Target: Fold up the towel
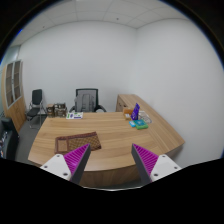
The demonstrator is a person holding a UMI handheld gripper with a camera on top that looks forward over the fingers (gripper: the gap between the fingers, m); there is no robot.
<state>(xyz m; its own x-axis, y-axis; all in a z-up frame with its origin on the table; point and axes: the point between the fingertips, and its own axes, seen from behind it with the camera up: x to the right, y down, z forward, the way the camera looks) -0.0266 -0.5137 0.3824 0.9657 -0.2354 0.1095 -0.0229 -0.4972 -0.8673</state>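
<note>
Gripper view: a long, light wooden desk (100, 135) runs away from the camera in an office with plain white walls and a tiled ceiling. A brown folded towel (77, 141) lies flat near the desk's near left edge, just ahead of the left finger and apart from both fingers. Toward the desk's far right edge stands a small cluster of items (138, 120), blue and green, too small to name. Two black office chairs (87, 100) stand beyond the far end, and a wooden cabinet (12, 90) lines the left wall. The gripper (109, 160) hovers high above the near edge, level, its fingers released and spread wide with nothing between the purple pads (76, 157).
</note>
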